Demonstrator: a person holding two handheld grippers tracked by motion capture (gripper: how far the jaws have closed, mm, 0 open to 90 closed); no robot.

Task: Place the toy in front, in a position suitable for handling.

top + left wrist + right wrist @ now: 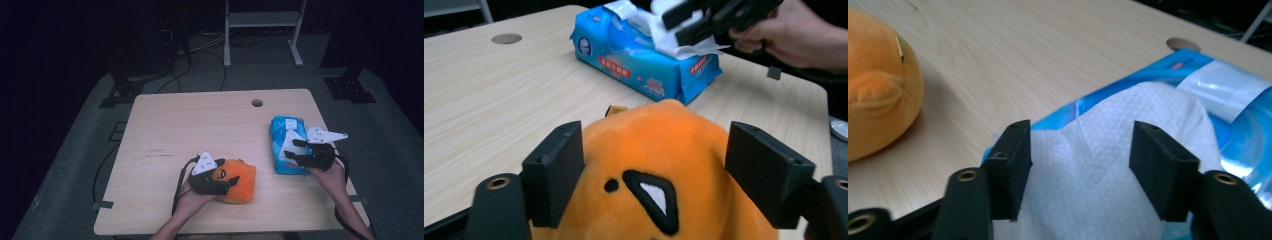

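Left gripper (pixel 654 170) straddles orange plush (pixel 659 150), seemingly without pressing.

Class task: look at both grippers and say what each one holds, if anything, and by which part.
Neither holds anything yet. The left gripper straddles the orange plush toy, jaws open. The right gripper straddles the white wipe, jaws apart.

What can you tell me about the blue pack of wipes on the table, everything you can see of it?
The blue pack of wipes is a soft, glossy plastic pouch with red and white label print and a round logo at one end. It lies flat near the right edge of the wooden table, apart from the orange plush toy. Its clear flap is peeled back, and a crinkled white wipe stands up out of the opening. The right gripper has its jaws on either side of that wipe, not visibly pinching it.
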